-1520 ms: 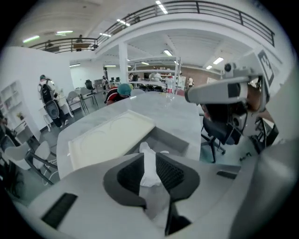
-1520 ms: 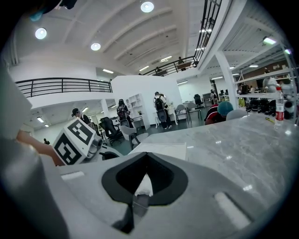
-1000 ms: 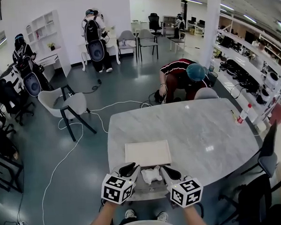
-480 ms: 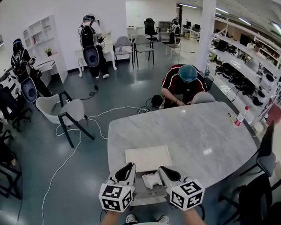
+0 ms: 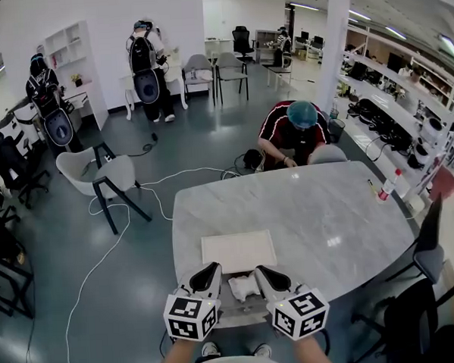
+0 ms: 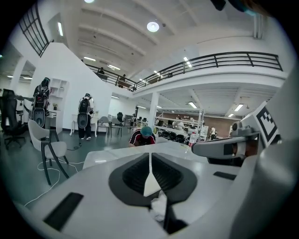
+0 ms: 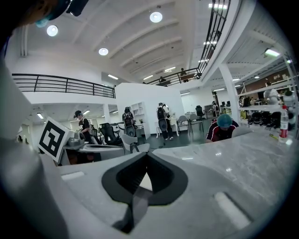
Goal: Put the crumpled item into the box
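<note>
The crumpled white item [image 5: 244, 284] lay on the desk between the two sets of fingers: just right of the left gripper [image 5: 207, 277] and just left of the right gripper [image 5: 264, 275]. The flat, shallow cream-white box [image 5: 238, 251] lay just beyond both sets of fingertips. Both sets of fingers were closed tip to tip, with nothing clamped.

Risk: closed fingers cannot take the item. If they opened late or came down off-centre, they would probably push the light item along the pale grey marble desk [image 5: 327, 210], possibly off its near edge behind the fingers, or past the box.

View differences: the left gripper view showed a scrap of the item [image 6: 159, 205] through the slit beneath its own fingers. The right gripper view showed only grey surface in the same place. Only the head view showed the whole box and both grippers flanking the item.
</note>
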`<move>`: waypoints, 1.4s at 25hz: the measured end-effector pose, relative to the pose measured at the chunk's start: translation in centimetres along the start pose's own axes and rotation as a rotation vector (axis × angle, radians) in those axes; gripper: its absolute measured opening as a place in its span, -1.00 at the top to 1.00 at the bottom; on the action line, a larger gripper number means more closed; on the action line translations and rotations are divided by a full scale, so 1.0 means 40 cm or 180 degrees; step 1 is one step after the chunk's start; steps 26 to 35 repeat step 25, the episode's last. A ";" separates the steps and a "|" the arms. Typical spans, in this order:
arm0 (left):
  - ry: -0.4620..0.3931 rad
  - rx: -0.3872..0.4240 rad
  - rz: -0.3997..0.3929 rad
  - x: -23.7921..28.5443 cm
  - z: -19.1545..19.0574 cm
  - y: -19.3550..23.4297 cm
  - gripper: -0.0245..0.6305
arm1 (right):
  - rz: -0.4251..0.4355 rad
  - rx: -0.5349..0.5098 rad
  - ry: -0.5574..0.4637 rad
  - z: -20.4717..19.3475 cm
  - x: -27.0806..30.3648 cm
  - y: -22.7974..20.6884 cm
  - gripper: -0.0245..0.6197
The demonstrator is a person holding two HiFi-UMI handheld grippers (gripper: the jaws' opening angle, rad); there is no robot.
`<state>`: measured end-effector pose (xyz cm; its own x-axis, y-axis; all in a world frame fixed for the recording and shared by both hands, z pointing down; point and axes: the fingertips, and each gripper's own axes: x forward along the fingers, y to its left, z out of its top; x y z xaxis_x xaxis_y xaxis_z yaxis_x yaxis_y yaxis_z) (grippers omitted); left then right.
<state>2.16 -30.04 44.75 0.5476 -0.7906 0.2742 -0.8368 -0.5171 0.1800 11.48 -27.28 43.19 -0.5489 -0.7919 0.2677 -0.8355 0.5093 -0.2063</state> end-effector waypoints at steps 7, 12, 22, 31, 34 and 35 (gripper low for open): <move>0.0022 0.0006 -0.0024 0.009 -0.007 -0.012 0.85 | 0.0022 -0.0049 0.0010 -0.004 -0.004 0.000 0.91; 0.0036 0.0008 -0.0053 0.008 -0.011 -0.026 0.85 | 0.0017 -0.0053 -0.0014 -0.002 -0.012 0.000 0.91; 0.0063 0.0014 -0.0065 0.014 -0.016 -0.038 0.85 | 0.0045 -0.0058 -0.0018 0.000 -0.015 -0.004 0.91; 0.0076 0.0010 -0.0069 0.021 -0.011 -0.042 0.85 | 0.0051 -0.0061 -0.0015 0.008 -0.014 -0.009 0.91; 0.0076 0.0010 -0.0069 0.021 -0.011 -0.042 0.85 | 0.0051 -0.0061 -0.0015 0.008 -0.014 -0.009 0.91; 0.0076 0.0010 -0.0069 0.021 -0.011 -0.042 0.85 | 0.0051 -0.0061 -0.0015 0.008 -0.014 -0.009 0.91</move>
